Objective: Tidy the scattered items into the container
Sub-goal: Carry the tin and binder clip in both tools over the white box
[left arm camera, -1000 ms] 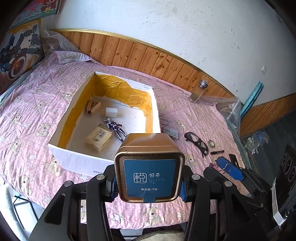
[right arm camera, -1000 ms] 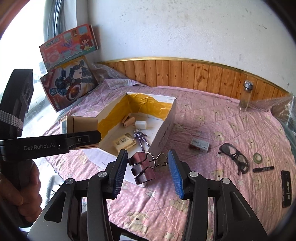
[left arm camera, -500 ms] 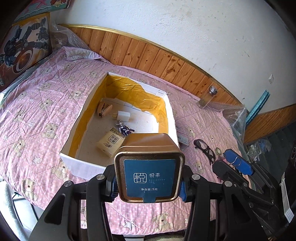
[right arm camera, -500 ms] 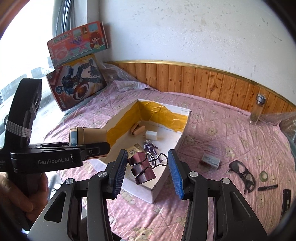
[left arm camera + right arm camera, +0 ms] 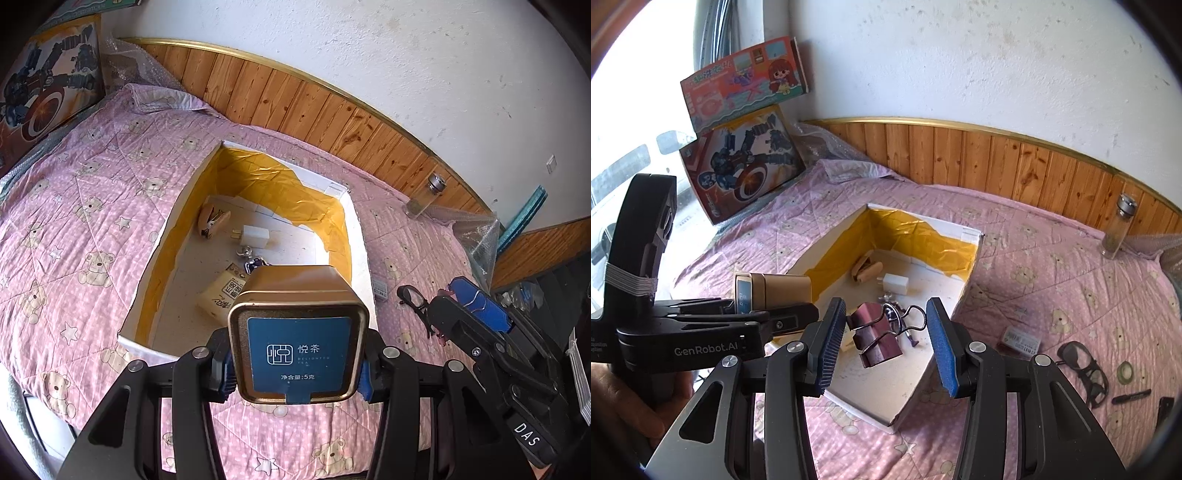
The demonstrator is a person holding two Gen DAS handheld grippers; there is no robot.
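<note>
my left gripper (image 5: 297, 369) clamps a square gold tea tin with a blue label (image 5: 298, 332), level over the near edge of the white, yellow-lined cardboard box (image 5: 360, 236). my right gripper (image 5: 886, 347), jaws wide, has a maroon binder clip (image 5: 875, 338) between them, over the box.

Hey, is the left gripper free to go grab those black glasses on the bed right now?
Probably not. The left gripper is shut on the tea tin, so its jaws are full. The black glasses lie clear on the quilt, but the tin must go into the box first.
</note>
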